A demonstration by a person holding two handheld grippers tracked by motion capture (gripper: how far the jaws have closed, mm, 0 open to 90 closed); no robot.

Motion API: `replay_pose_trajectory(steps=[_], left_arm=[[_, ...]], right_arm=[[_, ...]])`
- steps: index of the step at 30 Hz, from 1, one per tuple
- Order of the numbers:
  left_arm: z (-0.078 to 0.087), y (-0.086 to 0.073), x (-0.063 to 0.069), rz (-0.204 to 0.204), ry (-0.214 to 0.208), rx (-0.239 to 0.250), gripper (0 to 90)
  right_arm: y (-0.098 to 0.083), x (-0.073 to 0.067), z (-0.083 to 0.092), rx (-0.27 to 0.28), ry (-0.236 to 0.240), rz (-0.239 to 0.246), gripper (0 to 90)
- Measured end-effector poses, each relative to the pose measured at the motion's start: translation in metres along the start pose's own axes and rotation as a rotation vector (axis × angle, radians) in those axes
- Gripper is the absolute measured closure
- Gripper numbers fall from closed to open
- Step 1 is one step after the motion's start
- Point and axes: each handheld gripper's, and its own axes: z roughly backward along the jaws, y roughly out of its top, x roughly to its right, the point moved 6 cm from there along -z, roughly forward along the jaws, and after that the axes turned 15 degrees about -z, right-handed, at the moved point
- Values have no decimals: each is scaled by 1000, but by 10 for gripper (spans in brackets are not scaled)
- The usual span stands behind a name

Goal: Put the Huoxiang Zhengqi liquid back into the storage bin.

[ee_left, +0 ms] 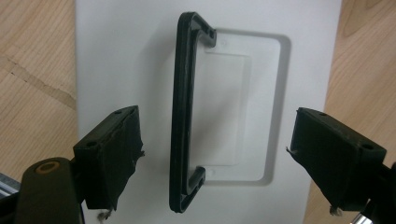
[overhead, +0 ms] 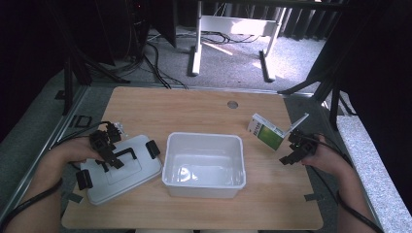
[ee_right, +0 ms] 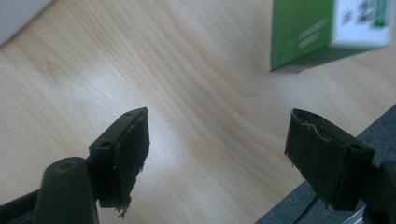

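Jaws wide on both sides, lid handle between the left pair

Left gripper [overhead: 108,151] hangs over the white lid [overhead: 126,170], which lies flat on the table [overhead: 194,111] at its left front, just beside the white tub [overhead: 204,165]. In the left gripper view I see the lid's black handle [ee_left: 184,116] running lengthwise between my two jaws, nearer the left one. Both pads stand clear of it with pale lid showing on either side, so I log this pair as open and gripping nothing. A black clip [overhead: 152,148] sits on the lid's edge toward the tub; another clip [overhead: 83,179] sits at the near left corner.

Centre: the tub stands upright and open-topped, its inside bare as far as I can see from the high view.

Right of the tub, a green and white carton [overhead: 266,132] rests on the table, tilted, with a flap raised at its right end. Right gripper [overhead: 296,151] sits just beside it, nearer to me, close to the table's right edge. In the right gripper view the jaws are spread wide over bare wood, nothing between them; the carton [ee_right: 327,28] shows at the upper right, well clear of either pad. I cannot tell whether the carton touches the gripper body in the high view.
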Motion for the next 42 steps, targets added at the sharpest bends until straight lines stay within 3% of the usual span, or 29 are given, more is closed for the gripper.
replay_pose_trajectory(steps=[10, 22, 26, 29, 35, 42], left_arm=[[2, -1, -2, 2, 5, -3, 170], [-2, -1, -2, -1, -2, -17, 170], [-3, -2, -3, -4, -2, -21, 171], [-5, -2, -3, -3, -13, -20, 171], [-8, -4, -3, 2, -19, -31, 171], [-12, -6, -3, 4, -26, -44, 171]], right_arm=[[34, 16, 14, 3, -31, 8, 225], [73, 27, 9, -12, -47, 0, 241], [79, 30, 8, -15, -51, -1, 245], [91, 37, 2, -21, -61, -8, 250], [99, 42, -13, -59, -78, -14, 277], [104, 43, -28, -89, -61, -10, 337]])
